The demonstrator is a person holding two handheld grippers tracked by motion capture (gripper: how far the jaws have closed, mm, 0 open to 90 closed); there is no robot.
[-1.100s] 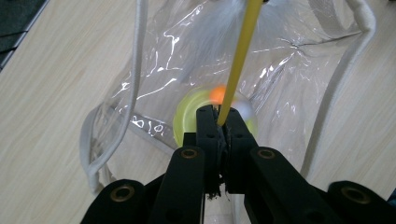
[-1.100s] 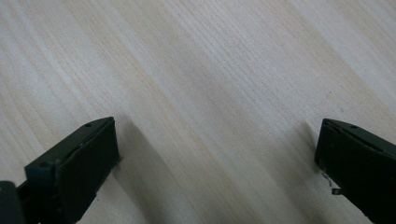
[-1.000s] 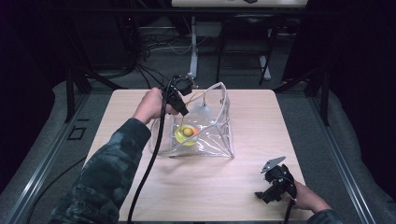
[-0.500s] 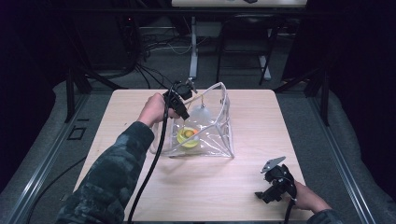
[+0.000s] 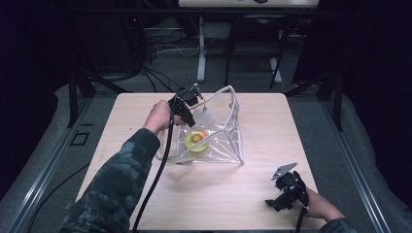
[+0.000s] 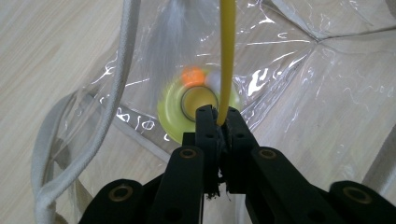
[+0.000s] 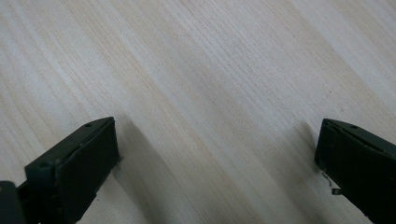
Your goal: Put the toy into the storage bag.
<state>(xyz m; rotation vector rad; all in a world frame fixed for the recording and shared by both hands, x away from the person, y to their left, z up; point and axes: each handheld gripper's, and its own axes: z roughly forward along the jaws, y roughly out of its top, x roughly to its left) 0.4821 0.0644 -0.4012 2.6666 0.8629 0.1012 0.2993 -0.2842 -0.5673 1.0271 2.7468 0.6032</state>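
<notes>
1 clear bag (image 5: 221, 141), 2 grippers (image 5: 187, 104)

The room was dim around a brightly lit wooden bench (image 5: 204, 194). Beyond the left claw (image 6: 217, 116), white glare streaked the clear plastic bag (image 6: 299, 84), and the yellow object (image 6: 173, 109) inside it was blurred. Soft shadows fell beside the right claw (image 7: 217, 154), where wood grain stayed sharp.
</notes>
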